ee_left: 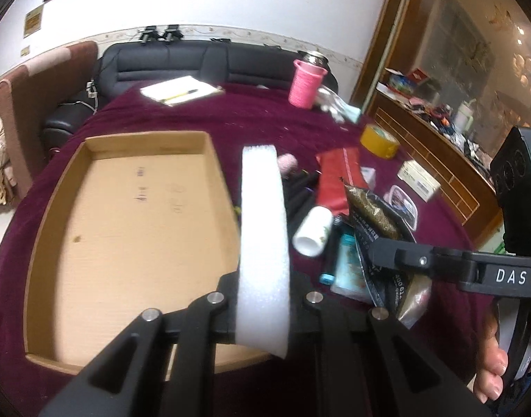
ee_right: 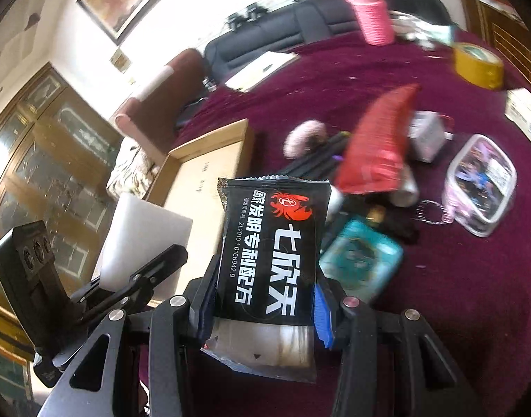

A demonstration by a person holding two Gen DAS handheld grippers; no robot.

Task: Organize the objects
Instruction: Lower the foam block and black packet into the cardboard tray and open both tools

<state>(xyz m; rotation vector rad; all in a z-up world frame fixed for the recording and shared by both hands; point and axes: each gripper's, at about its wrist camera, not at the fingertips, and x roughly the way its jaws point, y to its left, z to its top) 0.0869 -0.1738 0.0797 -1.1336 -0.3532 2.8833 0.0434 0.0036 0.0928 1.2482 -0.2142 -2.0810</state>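
My left gripper (ee_left: 262,299) is shut on a white foam slab (ee_left: 263,229), which stands on edge just right of the open cardboard box (ee_left: 126,226). The box holds nothing. In the right wrist view my right gripper (ee_right: 265,309) is shut on a black snack packet (ee_right: 272,243) with a red crab logo, held above the burgundy tablecloth (ee_right: 456,295). The same packet (ee_left: 380,215) shows at the right of the left wrist view. The left gripper with the foam (ee_right: 144,236) shows at lower left of the right wrist view, beside the box (ee_right: 203,160).
A pile lies right of the box: a red pouch (ee_left: 335,180), a white bottle (ee_left: 314,231), a teal packet (ee_right: 361,257), black pens, a clear lidded container (ee_right: 481,180). Farther back are a yellow tape roll (ee_left: 378,140), a pink woven cup (ee_left: 305,83) and a notepad (ee_left: 180,90).
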